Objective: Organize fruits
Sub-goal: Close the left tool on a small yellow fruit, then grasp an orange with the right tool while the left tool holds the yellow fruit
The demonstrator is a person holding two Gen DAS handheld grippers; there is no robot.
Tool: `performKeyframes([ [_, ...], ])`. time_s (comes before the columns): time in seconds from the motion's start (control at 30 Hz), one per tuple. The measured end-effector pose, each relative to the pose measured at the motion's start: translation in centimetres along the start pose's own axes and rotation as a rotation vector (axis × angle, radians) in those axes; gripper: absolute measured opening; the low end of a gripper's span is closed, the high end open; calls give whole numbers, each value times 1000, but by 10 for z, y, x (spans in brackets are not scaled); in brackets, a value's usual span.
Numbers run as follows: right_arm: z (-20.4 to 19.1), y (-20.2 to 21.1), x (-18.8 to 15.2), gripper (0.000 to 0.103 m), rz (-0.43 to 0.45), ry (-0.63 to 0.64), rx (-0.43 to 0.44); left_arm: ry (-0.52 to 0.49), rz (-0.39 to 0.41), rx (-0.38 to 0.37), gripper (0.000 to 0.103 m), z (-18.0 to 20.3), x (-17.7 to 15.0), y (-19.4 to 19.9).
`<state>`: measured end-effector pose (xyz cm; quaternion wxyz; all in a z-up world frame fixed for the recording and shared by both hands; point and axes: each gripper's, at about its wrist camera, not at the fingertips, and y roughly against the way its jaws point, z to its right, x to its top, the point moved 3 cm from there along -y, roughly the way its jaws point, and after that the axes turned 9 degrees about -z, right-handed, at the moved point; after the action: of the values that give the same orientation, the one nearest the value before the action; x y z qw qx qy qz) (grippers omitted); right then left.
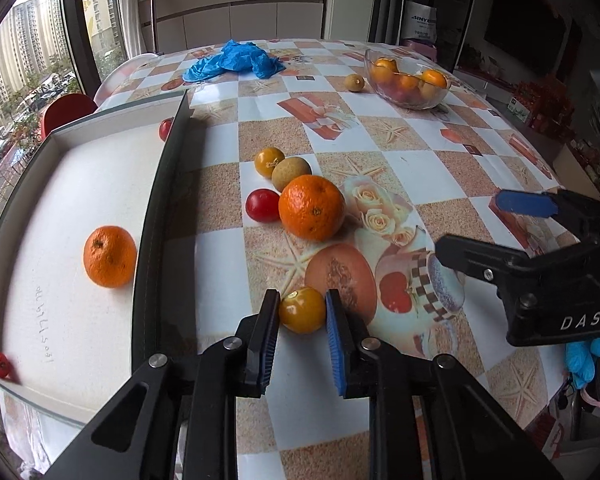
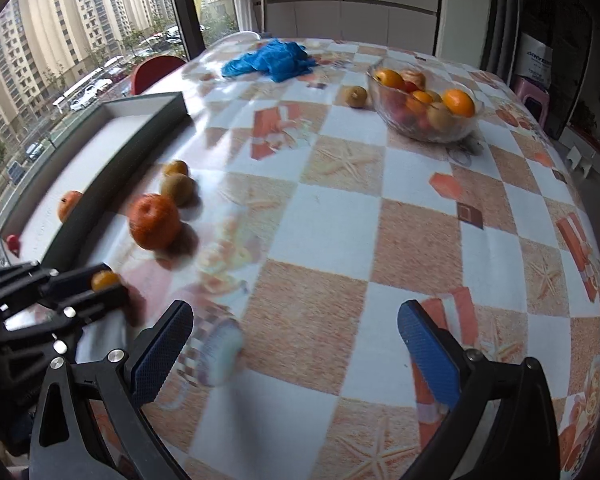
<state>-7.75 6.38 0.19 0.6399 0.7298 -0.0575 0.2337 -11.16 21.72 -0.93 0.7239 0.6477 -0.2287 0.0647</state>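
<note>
In the left wrist view alone, the left gripper (image 1: 302, 310) jaws clench a yellow fruit (image 1: 302, 309).

Far ahead of the jaws and to their left, a tall window (image 2: 80, 40) showed daylit apartment towers and parked cars. White cabinets (image 1: 240, 12) lined the wall straight ahead. A red chair (image 2: 156, 70) stood beside the table's checked oilcloth (image 2: 380, 240); a pink stool (image 2: 534, 96) sat far right.

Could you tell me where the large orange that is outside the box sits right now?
In the left wrist view, the large orange sits mid-table, right of the box, touching a red tomato and a brown fruit.
</note>
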Motion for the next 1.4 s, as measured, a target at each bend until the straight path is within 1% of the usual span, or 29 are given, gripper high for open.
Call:
performKeyframes([
  [0.1, -29, 1, 16, 102, 11, 67, 16, 11, 1, -10, 24, -3, -8, 9],
  [0.17, -47, -4, 25, 101, 2, 106, 18, 18, 13, -19, 24, -6, -12, 19],
  [0.23, -62, -12, 31, 93, -14, 137, 23, 23, 38, -18, 24, -10, -14, 31],
  [0.3, -73, -21, 37, 88, -38, 148, 35, 36, 61, -10, 24, -18, -12, 44],
  [0.33, -76, -26, 40, 83, -49, 145, 38, 44, 68, -4, 24, -23, -11, 49],
  [0.37, -78, -31, 43, 80, -62, 136, 42, 52, 75, -4, 24, -29, -9, 55],
  [0.4, -79, -36, 45, 74, -75, 123, 50, 63, 86, -1, 24, -36, -7, 61],
  [0.47, -79, -45, 48, 59, -101, 101, 70, 85, 103, 14, 24, -51, -3, 71],
  [0.53, -81, -44, 49, 42, -92, 103, 69, 104, 120, 28, 24, -65, -1, 78],
  [0.6, -80, -42, 49, 42, -87, 93, 77, 120, 116, 36, 24, -76, 0, 78],
  [0.67, -75, -37, 48, 42, -72, 78, 76, 119, 101, 36, 24, -78, -2, 74],
  [0.73, -68, -28, 46, 42, -58, 64, 82, 98, 84, 22, 24, -70, -6, 68],
  [0.8, -59, -20, 41, 42, -49, 54, 73, 45, 68, -4, 25, -52, -9, 62],
  [0.83, -53, -17, 38, 42, -47, 47, 70, 10, 66, -14, 28, -41, -11, 59],
  [0.9, -43, -11, 29, 42, -46, 32, 62, -46, 61, -22, 56, -20, -16, 53],
  [0.93, -38, -8, 25, 42, -45, 26, 57, -64, 73, -19, 74, -11, -19, 52],
  [0.97, -33, -6, 19, 42, -45, 21, 53, -84, 92, -9, 75, -3, -22, 51],
  [1.03, -25, -2, 10, 42, -43, 12, 47, -117, 89, 17, 75, 7, -22, 45],
  [1.13, -13, -2, -1, 42, -49, -19, 52, -109, 66, 42, 75, 11, -21, 31],
  [1.2, -7, -2, -5, 42, -52, -40, 59, -94, 28, 67, 74, 10, -23, 20],
  [1.23, -5, -1, -7, 42, -50, -47, 62, -80, 6, 71, 67, 8, -26, 15],
  [1.27, -4, 0, -9, 42, -47, -51, 66, -69, -14, 64, 54, 7, -29, 10],
  [1.3, -4, 2, -11, 42, -43, -52, 67, -51, 5, 41, 52, 6, -30, 11],
  [1.33, -4, 3, -12, 42, -39, -52, 69, -42, 4, 42, 48, 5, -30, 10],
  [1.4, -3, 3, -13, 42, -39, -52, 70, -41, 10, 32, 33, 7, -27, 9],
])
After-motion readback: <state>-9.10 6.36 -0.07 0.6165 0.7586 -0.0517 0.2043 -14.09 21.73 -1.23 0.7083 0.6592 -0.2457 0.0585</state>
